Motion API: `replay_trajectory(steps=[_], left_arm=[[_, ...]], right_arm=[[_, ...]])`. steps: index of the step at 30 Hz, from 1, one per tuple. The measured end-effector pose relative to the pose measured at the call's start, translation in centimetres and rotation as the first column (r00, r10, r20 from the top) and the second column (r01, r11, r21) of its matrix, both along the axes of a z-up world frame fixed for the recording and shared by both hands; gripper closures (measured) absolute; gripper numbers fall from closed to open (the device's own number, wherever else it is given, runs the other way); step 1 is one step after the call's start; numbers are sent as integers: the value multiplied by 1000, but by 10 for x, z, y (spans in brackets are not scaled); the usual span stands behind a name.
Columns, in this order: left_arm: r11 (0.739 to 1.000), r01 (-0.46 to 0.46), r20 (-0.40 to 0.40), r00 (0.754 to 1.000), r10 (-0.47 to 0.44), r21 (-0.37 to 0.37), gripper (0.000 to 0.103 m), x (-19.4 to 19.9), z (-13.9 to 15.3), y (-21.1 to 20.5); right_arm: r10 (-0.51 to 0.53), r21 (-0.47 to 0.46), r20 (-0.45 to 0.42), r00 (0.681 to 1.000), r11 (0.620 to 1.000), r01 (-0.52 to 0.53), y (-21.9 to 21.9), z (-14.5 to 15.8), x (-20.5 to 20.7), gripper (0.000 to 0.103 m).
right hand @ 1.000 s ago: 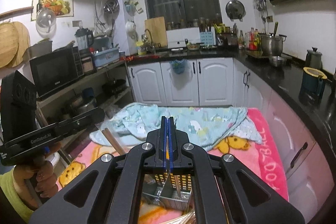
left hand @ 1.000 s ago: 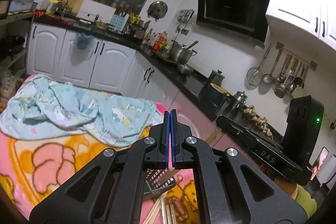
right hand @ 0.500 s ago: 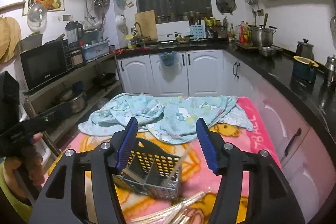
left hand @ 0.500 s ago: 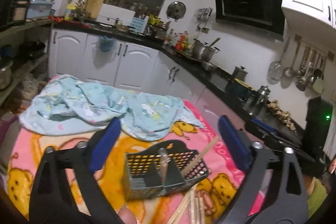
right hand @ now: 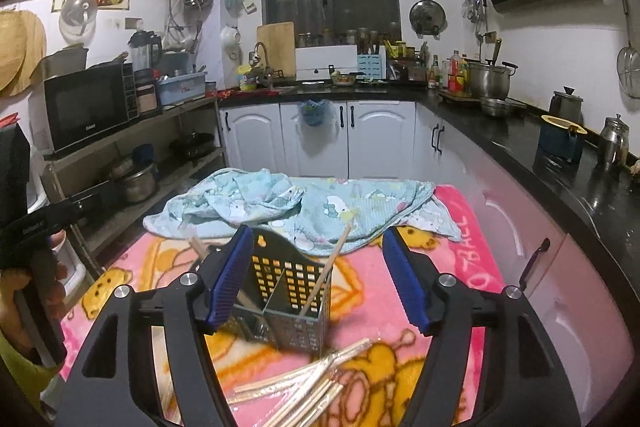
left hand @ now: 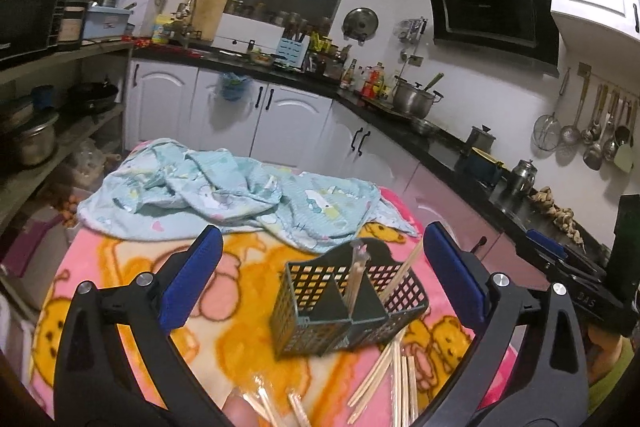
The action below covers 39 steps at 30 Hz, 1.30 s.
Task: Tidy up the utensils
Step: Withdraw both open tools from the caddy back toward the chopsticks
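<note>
Left gripper (left hand: 320, 275): fingers spread wide, blue pads well apart, nothing between them — it hovers above the desk.
Right gripper (right hand: 318, 279): fingers likewise spread, empty; the left blue pad overlaps the basket's near corner in this view, and contact cannot be confirmed.
Utensil basket (left hand: 320, 323): dark perforated plastic, upright on the desk, split by inner dividers into compartments. In the right wrist view it appears at (right hand: 298, 323).
Chopsticks in basket (left hand: 398, 277): at least two wooden sticks stand tilted inside — one near the centre divider, one leaning toward the right wall.
Loose chopsticks (right hand: 320, 383): a scattered bundle lying flat on the desk just in front of the basket; also visible in the left wrist view at (left hand: 376, 375).
Desk (right hand: 460, 291): covered by a pink blanket with yellow bear print.
Blue cloth (left hand: 224, 199): crumpled pale blue printed fabric at the far side of the desk, behind the basket.
Left hand (right hand: 36, 283): grips a black handle at the left edge of the right wrist view.
</note>
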<state>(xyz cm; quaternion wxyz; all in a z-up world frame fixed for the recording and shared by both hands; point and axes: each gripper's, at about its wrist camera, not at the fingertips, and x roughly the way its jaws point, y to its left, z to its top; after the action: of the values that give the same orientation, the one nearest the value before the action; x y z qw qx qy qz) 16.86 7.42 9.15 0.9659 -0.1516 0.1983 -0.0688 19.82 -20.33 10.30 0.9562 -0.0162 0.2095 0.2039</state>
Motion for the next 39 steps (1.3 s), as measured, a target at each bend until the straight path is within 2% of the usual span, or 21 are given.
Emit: replay_trajectory(steps=[8, 19, 33, 39], left_arm=[[1000, -20, -14, 1000, 20, 3, 11, -20, -10, 4], [998, -35, -49, 998, 37, 47, 11, -40, -30, 2], [995, 1, -128, 992, 12, 101, 11, -47, -64, -17], [992, 35, -186, 982, -12, 122, 11, -41, -87, -26]], right_arm=[[2, -20, -4, 1000, 1000, -2, 0, -11, -17, 38], [13, -30, -49, 999, 999, -14, 3, -31, -35, 36], [-19, -85, -124, 992, 996, 8, -5, -67, -44, 35], [-44, -129, -168, 985, 991, 23, -8, -93, -43, 35]])
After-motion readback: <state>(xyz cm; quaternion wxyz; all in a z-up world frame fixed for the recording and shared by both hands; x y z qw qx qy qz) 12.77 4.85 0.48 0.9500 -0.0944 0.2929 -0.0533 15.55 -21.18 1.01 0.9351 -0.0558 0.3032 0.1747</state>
